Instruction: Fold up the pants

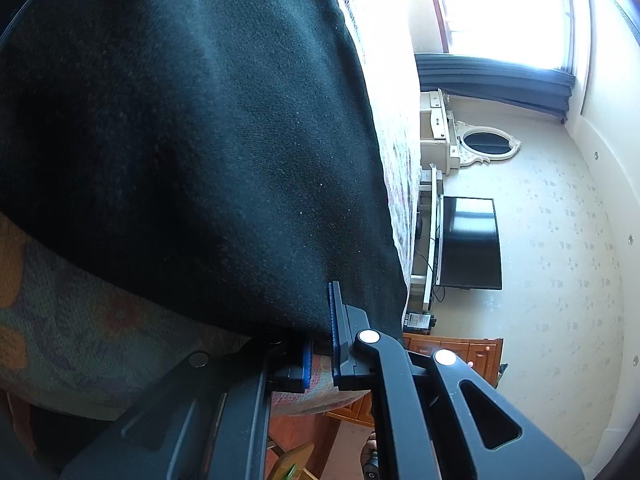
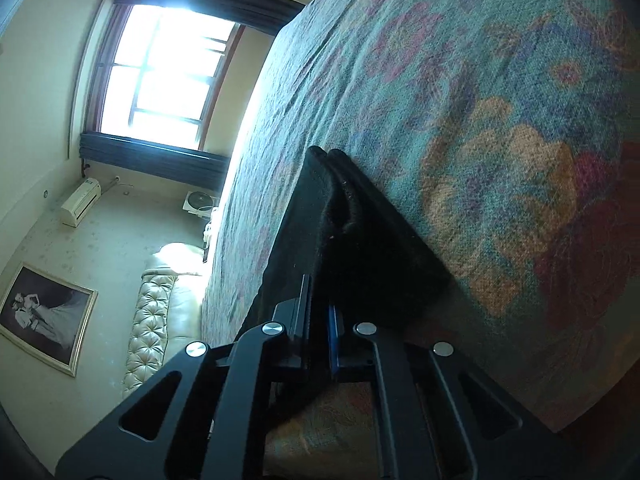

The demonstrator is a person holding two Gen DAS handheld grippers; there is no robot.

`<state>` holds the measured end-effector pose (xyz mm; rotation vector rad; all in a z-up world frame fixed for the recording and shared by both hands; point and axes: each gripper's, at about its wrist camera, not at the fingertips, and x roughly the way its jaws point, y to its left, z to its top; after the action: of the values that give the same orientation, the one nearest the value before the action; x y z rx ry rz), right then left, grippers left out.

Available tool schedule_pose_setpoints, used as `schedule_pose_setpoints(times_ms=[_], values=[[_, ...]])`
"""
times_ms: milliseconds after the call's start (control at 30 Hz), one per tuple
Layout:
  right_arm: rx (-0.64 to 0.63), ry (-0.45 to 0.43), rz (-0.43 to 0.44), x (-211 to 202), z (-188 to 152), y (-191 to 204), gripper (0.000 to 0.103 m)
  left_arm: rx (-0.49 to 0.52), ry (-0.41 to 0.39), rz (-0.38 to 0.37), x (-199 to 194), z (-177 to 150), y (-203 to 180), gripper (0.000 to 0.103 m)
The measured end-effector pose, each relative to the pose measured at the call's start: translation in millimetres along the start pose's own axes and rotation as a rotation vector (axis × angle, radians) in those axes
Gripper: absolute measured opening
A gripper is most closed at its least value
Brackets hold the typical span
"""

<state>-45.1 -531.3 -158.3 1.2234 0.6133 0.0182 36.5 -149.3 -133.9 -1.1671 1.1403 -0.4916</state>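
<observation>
left gripper [image 1: 320, 344] clamped on the edge of the black pants [image 1: 192, 128], right gripper [image 2: 318, 320] pinching another bit of them [image 2: 352, 232], fabric draped over the floral bedspread [image 2: 460, 80], TV [image 1: 470, 242] and window [image 2: 160, 76] behind

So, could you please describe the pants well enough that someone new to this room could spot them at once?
Start from the bed with its floral teal, pink and orange cover. On it lie the pants, a dark, almost black plain cloth, with the left gripper and the right gripper each shut on an edge. They are the only unpatterned, dark fabric against that colourful cover.
</observation>
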Motion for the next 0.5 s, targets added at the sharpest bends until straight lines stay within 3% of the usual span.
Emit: schedule_pose_setpoints(times_ms=[100,233,367,433,467,500], values=[[-0.019,-0.003,-0.011,-4.8,1.6,4.3,0.006,0.005,0.001,0.014,-1.4,-3.6,-1.5,0.006],[0.023,0.009,-0.054,-1.5,-0.7,-22.8,0.006,0.004,0.010,0.021,1.5,-6.4,1.8,0.006],[0.054,0.027,-0.033,-1.5,-3.7,-33.2,0.005,-0.026,0.026,0.004,0.3,-7.4,4.9,0.008],[0.018,0.034,-0.049,-11.5,-1.2,-26.3,0.017,-0.042,0.044,0.001,-3.1,-8.1,5.0,0.011],[-0.004,0.040,-0.044,-16.7,1.3,-21.2,0.026,-0.026,0.055,0.003,-5.8,-9.6,2.1,0.020],[-0.028,0.045,-0.033,-23.8,5.9,-16.3,0.049,0.008,0.070,0.001,-8.1,-11.4,-3.4,0.026]])
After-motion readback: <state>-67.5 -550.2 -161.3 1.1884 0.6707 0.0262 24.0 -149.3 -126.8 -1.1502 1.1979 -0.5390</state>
